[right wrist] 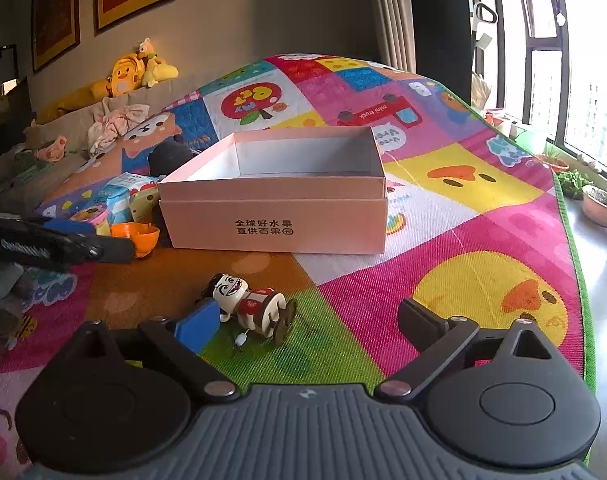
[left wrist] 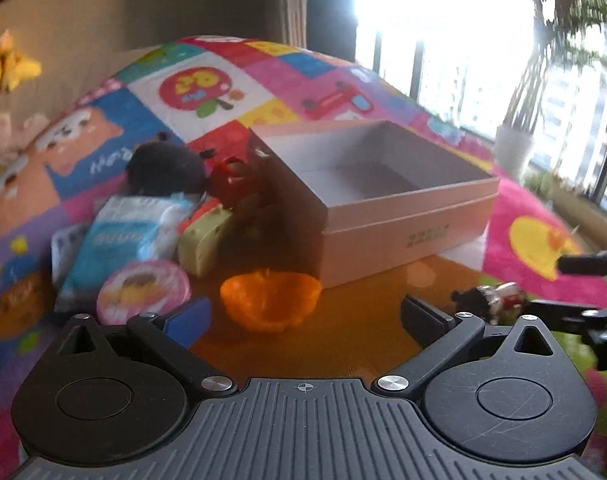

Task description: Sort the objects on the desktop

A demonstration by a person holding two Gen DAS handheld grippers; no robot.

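**Supervisor:** State the hazards from this position.

**Operator:** I see two. First, the wind-up figure (right wrist: 249, 306) lies on its side on the play mat (right wrist: 483, 240), off-centre between my right fingers: its leg end is just beside the blue pad (right wrist: 195, 326), and I cannot tell whether they touch. If I close from here, I judge the blue pad would reach it first and push or roll it instead of clamping it. Second, the left gripper (left wrist: 303, 316) is near the right one, so a lift toward the pink box (right wrist: 271, 216) could bring the two together.

**Supervisor:** Gripper condition?

**Operator:** Right gripper (right wrist: 303, 322): jaws wide, nothing clamped. Left gripper: jaws also wide and empty, aimed at the orange bowl (left wrist: 269, 300), which sits ahead of the fingertips and apart from them.

**Supervisor:** Location of the remaining items?

**Operator:** The box stands open and empty beyond the figure. The round pink tin (left wrist: 143, 292), the blue packet (left wrist: 123, 236) and the black plush (left wrist: 165, 168) are piled at the box's left side.
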